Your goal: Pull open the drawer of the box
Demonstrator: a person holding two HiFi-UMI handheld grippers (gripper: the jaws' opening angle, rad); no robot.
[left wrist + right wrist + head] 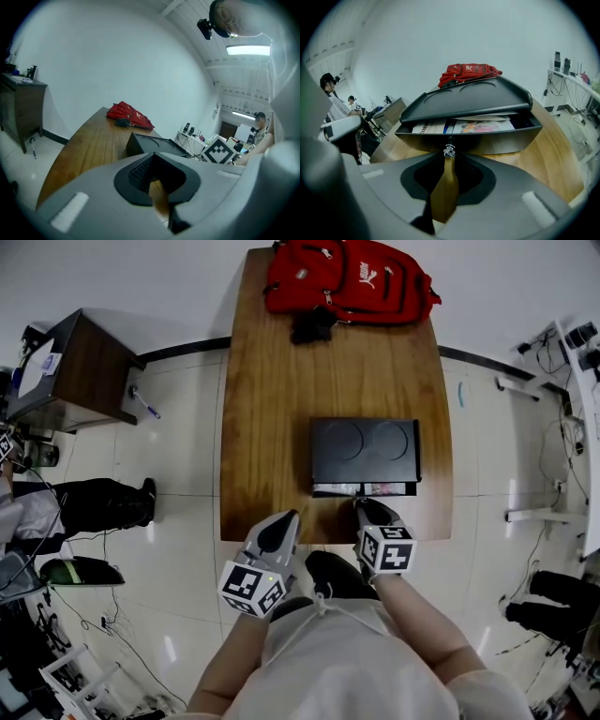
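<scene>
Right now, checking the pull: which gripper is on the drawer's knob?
The right gripper: its jaws pinch the metal knob on the drawer front. The left gripper hangs empty at the table edge.

A red backpack [349, 279] lies at the far end of the worktop [272, 418], well ahead of the jaws, with a black item [312, 326] touching its near edge. Far left of the jaws stands a dark cabinet [84, 362], and a pen [145, 403] lies on the floor beside it.
</scene>
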